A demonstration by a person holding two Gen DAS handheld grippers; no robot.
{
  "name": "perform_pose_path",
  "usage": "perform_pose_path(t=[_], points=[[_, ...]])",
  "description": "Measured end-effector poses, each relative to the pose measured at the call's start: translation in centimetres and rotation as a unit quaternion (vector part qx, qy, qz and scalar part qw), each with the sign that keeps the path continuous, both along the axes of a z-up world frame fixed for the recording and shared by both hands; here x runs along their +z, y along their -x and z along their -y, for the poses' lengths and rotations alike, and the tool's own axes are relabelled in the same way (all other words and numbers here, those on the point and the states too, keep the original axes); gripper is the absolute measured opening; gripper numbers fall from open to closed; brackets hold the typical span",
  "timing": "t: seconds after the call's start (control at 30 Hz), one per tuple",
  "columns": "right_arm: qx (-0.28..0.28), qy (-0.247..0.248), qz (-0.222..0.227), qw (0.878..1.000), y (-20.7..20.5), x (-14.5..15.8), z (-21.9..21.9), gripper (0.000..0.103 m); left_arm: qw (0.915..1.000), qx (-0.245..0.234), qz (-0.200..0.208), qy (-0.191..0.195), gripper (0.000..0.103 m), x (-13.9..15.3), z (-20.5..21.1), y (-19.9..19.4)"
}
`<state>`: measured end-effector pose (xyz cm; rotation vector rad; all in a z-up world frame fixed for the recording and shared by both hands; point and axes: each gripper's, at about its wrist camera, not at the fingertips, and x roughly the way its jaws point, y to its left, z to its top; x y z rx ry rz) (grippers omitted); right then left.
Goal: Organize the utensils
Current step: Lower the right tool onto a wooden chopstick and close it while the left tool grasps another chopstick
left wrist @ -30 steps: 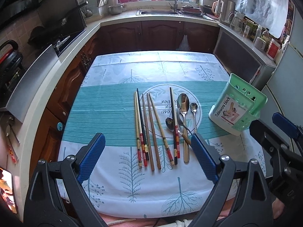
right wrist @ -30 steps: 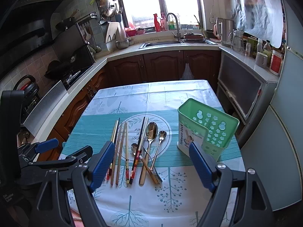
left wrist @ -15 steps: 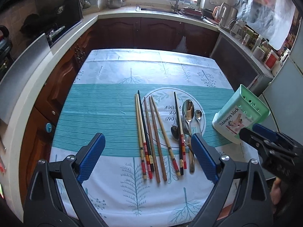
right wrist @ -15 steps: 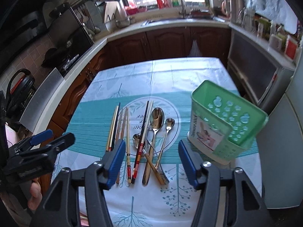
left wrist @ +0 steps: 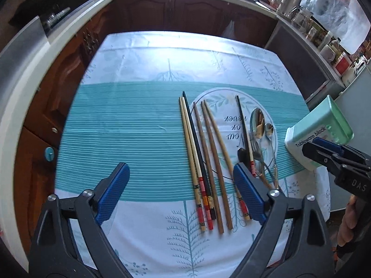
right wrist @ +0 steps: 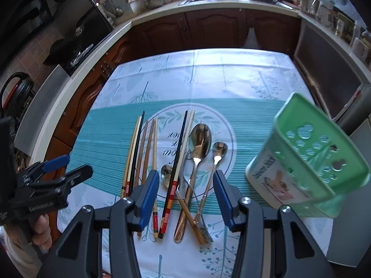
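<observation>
Blue pads, left wrist view: the left gripper (left wrist: 180,192) hangs spread wide and empty over the near edge of the table (left wrist: 139,139). Chopsticks (left wrist: 204,162) lie in a loose row just ahead, running toward twelve o'clock, handles nearest the camera. At about two o'clock, spoons (left wrist: 259,125) and a fork overlap beside one dark chopstick. Further out, near three o'clock, the green holder (left wrist: 322,134) stands at the table's right edge, with the right gripper (left wrist: 324,153) in front of it (from here I cannot tell how its jaws stand).

Right wrist view: the right gripper (right wrist: 186,199) is parted and holds nothing, lined up above the spoon handles. The big spoon (right wrist: 198,143) and small spoon (right wrist: 216,155) point to twelve o'clock; the chopsticks (right wrist: 143,148) sit at eleven. The holder (right wrist: 308,162) is at three o'clock; what shows of its inside looks empty.

Progress: nothing sorted yet. Every utensil lies on the cloth, so all remain to be lifted into the holder.
</observation>
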<state>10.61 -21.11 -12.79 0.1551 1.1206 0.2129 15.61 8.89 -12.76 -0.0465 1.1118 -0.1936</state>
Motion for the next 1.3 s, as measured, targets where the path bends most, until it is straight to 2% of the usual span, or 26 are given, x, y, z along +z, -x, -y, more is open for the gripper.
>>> perform_pose_path(t=[0.13,0.27,0.33,0.43,0.6,0.97,1.3], points=[[0.009,0.002,-0.016,1.0,-1.0,-1.1,-0.6,0.045,0.9994,-0.004,-0.035,0.006,0.063,-2.5,-0.4,-2.2],[0.015,0.002,-0.025,1.0,-2.2,-1.7,-1.3,0.044,0.9969,-0.01,-0.074,0.028,0.05,-4.8,-0.3,-4.6],[0.019,0.001,-0.026,0.999,-2.8,-1.8,-1.6,0.044,0.9954,-0.014,-0.09,0.03,0.04,-5.8,0.0,-5.8],[0.022,-0.002,-0.027,0.999,-3.5,-1.9,-2.0,0.044,0.9936,-0.017,-0.107,0.03,0.031,-6.8,0.5,-7.1],[0.029,-0.003,-0.027,0.999,-3.7,-2.1,-2.4,0.044,0.9911,-0.025,-0.129,0.024,0.023,-8.0,1.5,-8.9],[0.027,-0.004,-0.033,0.999,-3.5,-2.5,-1.8,0.044,0.9883,-0.032,-0.147,-0.022,0.02,-9.8,3.3,-9.6],[0.04,-0.017,-0.042,0.998,-4.6,-2.9,-2.7,0.044,0.9865,-0.035,-0.155,-0.036,0.018,-10.1,3.9,-10.0]])
